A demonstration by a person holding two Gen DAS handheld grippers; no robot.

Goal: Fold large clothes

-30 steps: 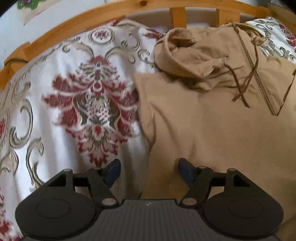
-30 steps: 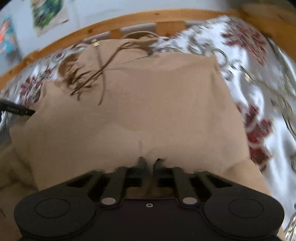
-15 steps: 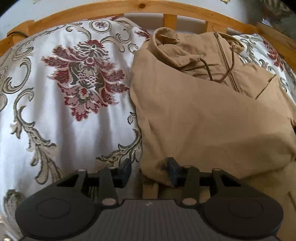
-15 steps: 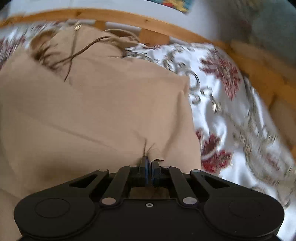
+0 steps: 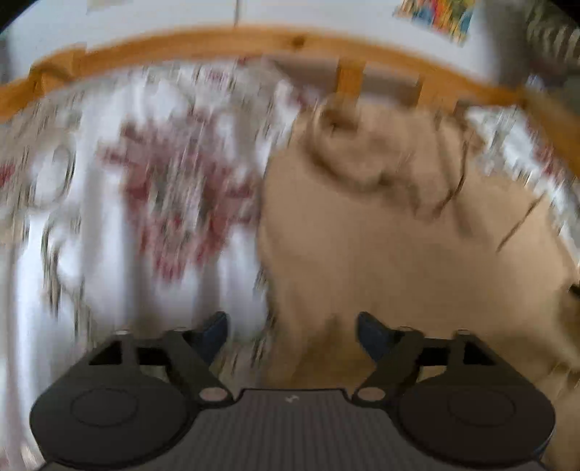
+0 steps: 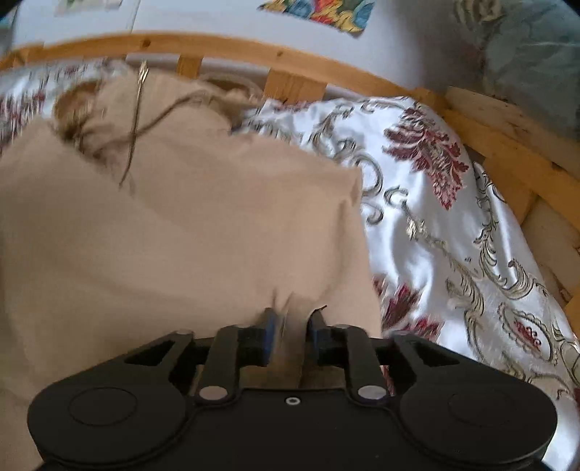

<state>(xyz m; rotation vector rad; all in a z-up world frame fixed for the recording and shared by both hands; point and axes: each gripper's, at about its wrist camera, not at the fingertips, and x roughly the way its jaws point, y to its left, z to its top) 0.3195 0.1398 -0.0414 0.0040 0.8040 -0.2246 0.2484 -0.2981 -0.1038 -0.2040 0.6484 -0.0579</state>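
Right wrist: wooden bed rail [image 6: 224,45] borders floral bedspread [image 6: 435,217] beside hoodie [image 6: 181,224].

Motion blur smears the bedspread [image 5: 152,203] and hoodie [image 5: 398,246] detail.

Wooden-framed bed [image 6: 482,141]: white floral bedspread [image 6: 453,232] on it; tan hoodie [image 6: 181,235] atop bedspread.

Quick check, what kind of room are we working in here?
Most likely a bedroom: the tan hoodie lies on a floral bedspread inside a wooden bed frame, with colourful pictures on the wall behind.
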